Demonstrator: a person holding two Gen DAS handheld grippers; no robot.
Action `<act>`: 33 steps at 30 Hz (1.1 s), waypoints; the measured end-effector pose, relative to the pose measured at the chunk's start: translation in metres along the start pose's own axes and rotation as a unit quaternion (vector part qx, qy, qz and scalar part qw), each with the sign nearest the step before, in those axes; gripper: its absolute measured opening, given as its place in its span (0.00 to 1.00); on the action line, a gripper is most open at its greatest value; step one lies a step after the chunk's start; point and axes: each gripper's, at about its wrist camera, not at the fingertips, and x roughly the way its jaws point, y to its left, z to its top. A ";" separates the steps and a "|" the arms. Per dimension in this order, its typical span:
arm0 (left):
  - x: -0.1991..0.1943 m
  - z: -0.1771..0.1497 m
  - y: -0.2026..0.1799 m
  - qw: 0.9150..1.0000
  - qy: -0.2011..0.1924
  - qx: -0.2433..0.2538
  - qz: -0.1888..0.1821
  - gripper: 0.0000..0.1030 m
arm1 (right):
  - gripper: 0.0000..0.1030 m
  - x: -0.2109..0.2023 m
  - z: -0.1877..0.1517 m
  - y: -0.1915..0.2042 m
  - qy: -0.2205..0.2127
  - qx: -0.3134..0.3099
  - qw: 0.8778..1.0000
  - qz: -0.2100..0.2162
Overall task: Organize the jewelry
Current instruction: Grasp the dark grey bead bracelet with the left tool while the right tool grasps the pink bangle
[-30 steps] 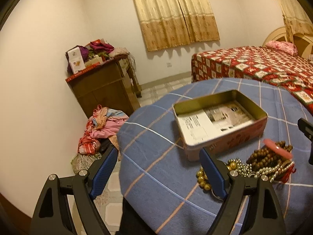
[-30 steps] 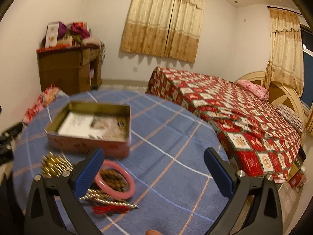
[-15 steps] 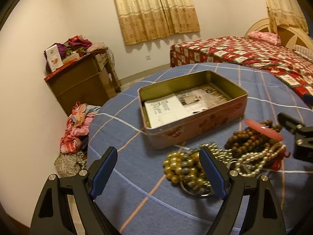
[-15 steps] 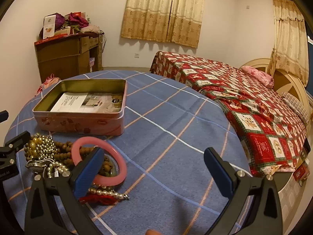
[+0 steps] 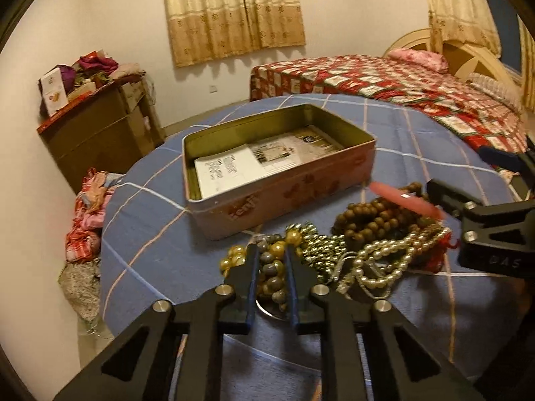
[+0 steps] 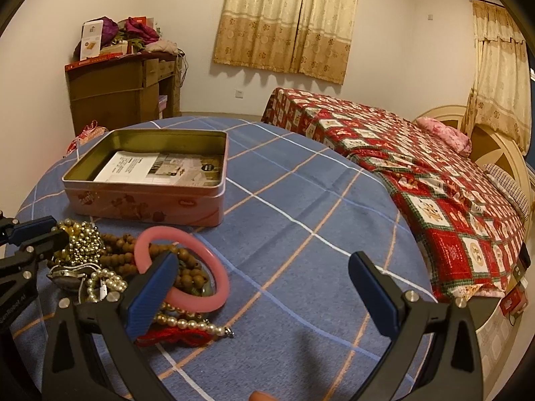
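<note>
Left gripper (image 5: 271, 260): jaws narrowed around gold-bead strand (image 5: 272, 269), my grip unconfirmed. Right gripper (image 6: 264, 280): wide, holding nothing, pink bangle (image 6: 182, 269) at its left finger. Jewelry heap (image 5: 364, 237) just ahead of left fingertips; open tin (image 5: 277, 197) beyond heap. Risk, my estimate: strands tangled, so lifting one drags others; round beads may slip.

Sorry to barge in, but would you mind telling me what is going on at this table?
A person with tongs in each hand is sorting a heap of jewelry on a checked tablecloth. The left tongs have closed on a strand of gold beads at the heap's edge. The right tongs are open beside a pink bangle lying on the wooden beads. The open tin behind holds only papers; no jewelry is inside yet.
</note>
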 end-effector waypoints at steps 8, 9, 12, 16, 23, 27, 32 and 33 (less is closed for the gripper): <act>-0.035 0.021 0.010 0.998 -0.057 -0.016 -0.030 0.08 | 1.00 0.004 0.000 -0.007 0.002 0.007 1.000 -0.007; -0.041 0.025 0.012 0.997 -0.066 -0.018 -0.031 0.08 | 1.00 0.005 0.000 -0.009 0.002 0.010 1.000 -0.008; -0.057 0.038 0.016 0.995 -0.093 -0.021 -0.032 0.08 | 1.00 0.006 0.000 -0.013 0.003 0.013 1.000 -0.012; -0.074 0.049 0.025 0.992 -0.121 -0.028 -0.028 0.08 | 1.00 0.005 0.001 -0.014 0.001 0.013 1.000 -0.011; -0.082 0.060 0.031 0.990 -0.137 -0.026 -0.027 0.08 | 1.00 0.005 0.001 -0.011 0.001 0.007 1.000 -0.005; -0.075 0.055 0.035 0.991 -0.127 -0.028 -0.008 0.08 | 1.00 0.001 0.003 -0.010 -0.006 0.007 1.000 0.004; -0.056 0.042 0.042 0.994 -0.099 -0.036 0.013 0.08 | 1.00 -0.003 0.003 -0.005 -0.013 0.007 0.999 0.033; -0.051 0.039 0.044 0.995 -0.092 -0.041 0.011 0.08 | 1.00 -0.002 0.003 -0.002 -0.011 0.005 0.999 0.039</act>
